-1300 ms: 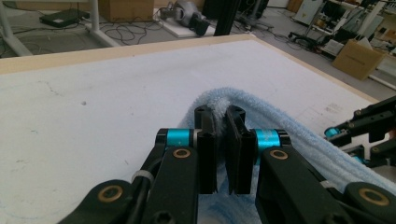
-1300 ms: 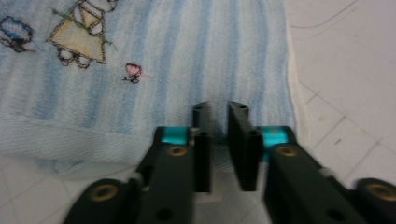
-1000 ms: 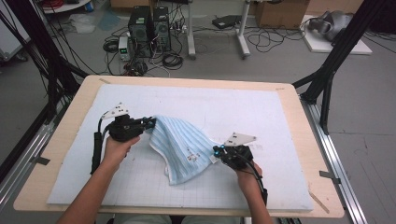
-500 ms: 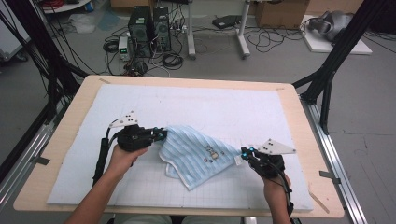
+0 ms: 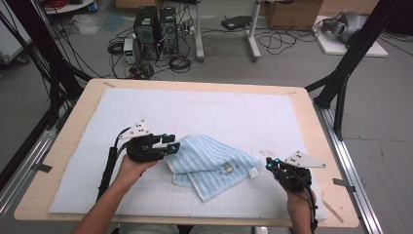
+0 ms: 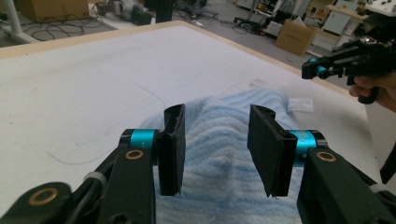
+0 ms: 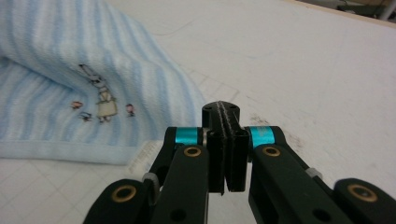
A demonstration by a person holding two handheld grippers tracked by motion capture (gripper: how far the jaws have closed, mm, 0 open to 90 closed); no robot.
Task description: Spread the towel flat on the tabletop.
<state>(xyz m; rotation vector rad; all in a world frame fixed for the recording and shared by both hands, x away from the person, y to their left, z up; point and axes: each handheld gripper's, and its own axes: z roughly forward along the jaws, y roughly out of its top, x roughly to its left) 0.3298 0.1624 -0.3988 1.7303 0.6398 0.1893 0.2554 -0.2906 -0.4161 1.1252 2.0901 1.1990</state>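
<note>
I have the blue striped towel [image 5: 214, 163] lying folded and rumpled on the white mat [image 5: 229, 112], a little toward my side of the middle of the tabletop [image 5: 78, 105]; the left gripper [image 5: 171, 145] sits at its left edge, its jaws having just been opening, the pads now apart with cloth below and between them but not pinched; I count it released. The right gripper [image 5: 269, 164] is clenched on nothing, standing just off the towel's right corner by the white label [image 5: 253, 172].

My worry is the left side: with the pads this low over the pile, a careless pull away could snag a loop and drag the fold open; closing again here would likely catch several layers rather than one edge. On the right, the clenched jaws could nudge the corner if I sweep inward.

Room is generous; the mat lies bare beyond the towel and to both sides; the near edge of the tabletop is close behind my hands, so retreat there is short.
</note>
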